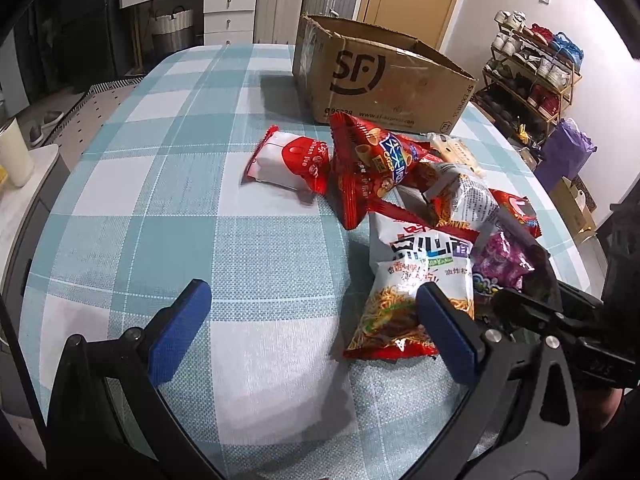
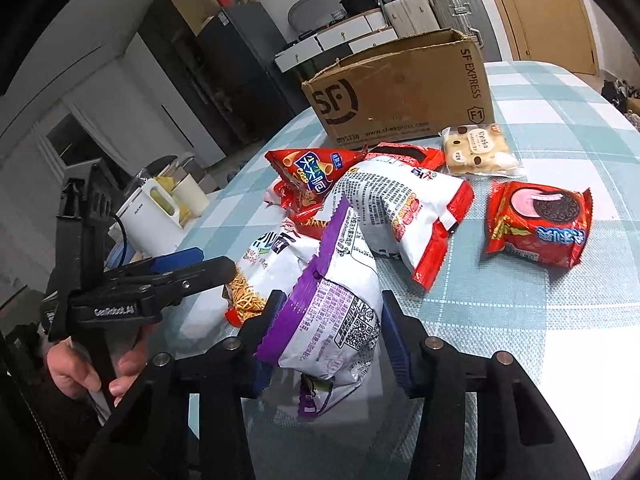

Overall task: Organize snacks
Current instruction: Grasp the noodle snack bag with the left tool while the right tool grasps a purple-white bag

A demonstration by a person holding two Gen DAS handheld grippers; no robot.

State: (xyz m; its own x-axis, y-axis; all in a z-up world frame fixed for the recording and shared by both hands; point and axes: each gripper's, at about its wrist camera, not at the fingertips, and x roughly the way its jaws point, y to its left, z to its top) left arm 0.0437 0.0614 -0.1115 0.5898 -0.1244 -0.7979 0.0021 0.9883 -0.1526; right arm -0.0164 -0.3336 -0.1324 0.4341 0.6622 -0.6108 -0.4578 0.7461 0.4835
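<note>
Right tongs (image 2: 326, 338) clamped on a purple-and-white snack bag (image 2: 336, 300), blue pads pressed against its two sides, the crimped purple edge standing up between them and the bag's near end drooping below. Seen from the left wrist view, the same bag (image 1: 502, 258) at the right of the pile, part hidden behind the black finger of the right tongs (image 1: 536, 280).

Left tongs (image 1: 314, 322) spread wide and holding nothing, low over the checked bench (image 1: 168, 200). Right pad (image 1: 450, 338) at the near right corner of the noodle snack bag (image 1: 408, 284); touching or just above it, hard to tell from this angle. Left pad over bare cloth, well apart from any packet. A hand (image 2: 90, 372) wrapped round the handle of the left tongs (image 2: 192, 266) at the near left of the right wrist view.

Remaining snacks heaped in the middle of the bench: red cone-crisp bag (image 1: 372, 160) at the far side of the pile, white-and-red pack (image 1: 290, 160) just to its left, large white bag with red ends (image 2: 404, 208) leaning over the purple one. Red cookie packet (image 2: 538, 228) lying alone to the right, apart from the heap. Clear pack of small buns (image 2: 478, 152) at the foot of the open cardboard box (image 2: 400, 96), far side of the bench.
</note>
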